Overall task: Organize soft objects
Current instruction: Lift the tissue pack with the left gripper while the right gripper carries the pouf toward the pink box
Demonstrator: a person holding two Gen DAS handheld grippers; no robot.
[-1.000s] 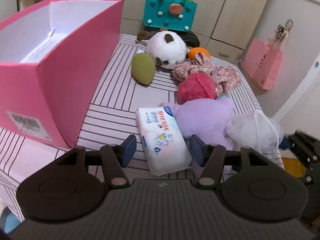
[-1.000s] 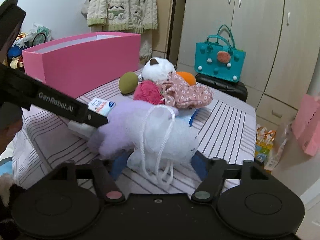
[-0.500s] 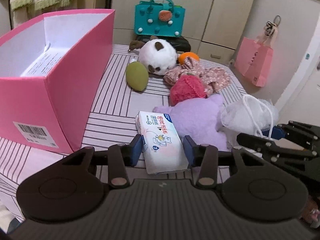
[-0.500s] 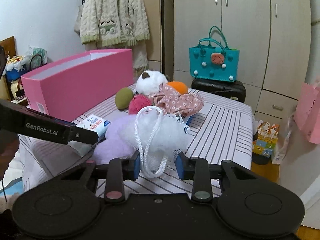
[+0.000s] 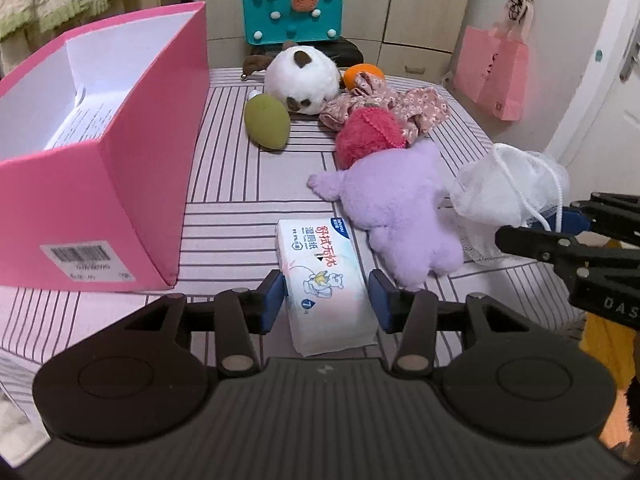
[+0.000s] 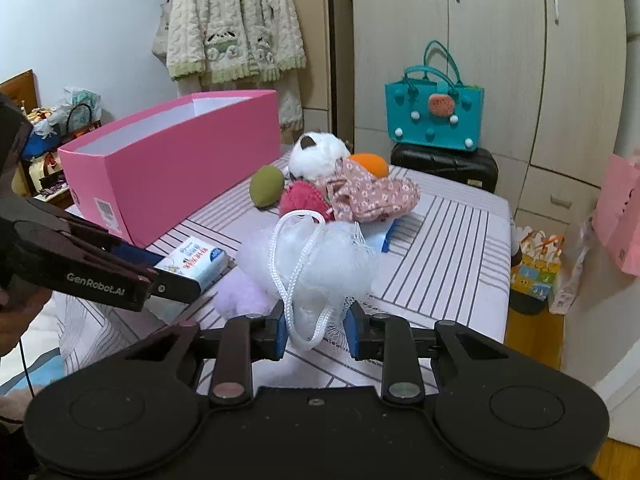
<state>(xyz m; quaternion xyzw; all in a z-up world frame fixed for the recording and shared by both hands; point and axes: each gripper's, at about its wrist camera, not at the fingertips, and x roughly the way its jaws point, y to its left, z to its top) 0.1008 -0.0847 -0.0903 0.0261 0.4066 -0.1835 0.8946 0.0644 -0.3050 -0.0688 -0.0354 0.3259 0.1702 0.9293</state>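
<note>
Gripping: left gripper (image 5: 326, 300) apparently clenched on wipes pack (image 5: 325, 280), right gripper (image 6: 316, 330) on mesh pouf (image 6: 320, 264) near table edge (image 6: 505, 280).

White mesh puff (image 6: 316, 264), wipes pack (image 5: 326, 280)

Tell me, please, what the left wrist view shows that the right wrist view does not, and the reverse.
Only the left wrist view shows the pink box's white inside and the purple plush whole. Only the right wrist view shows the knitted cardigan whole and the right gripper squeezing the white mesh pouf. Both show the wipes pack, panda plush and teal bag.
</note>
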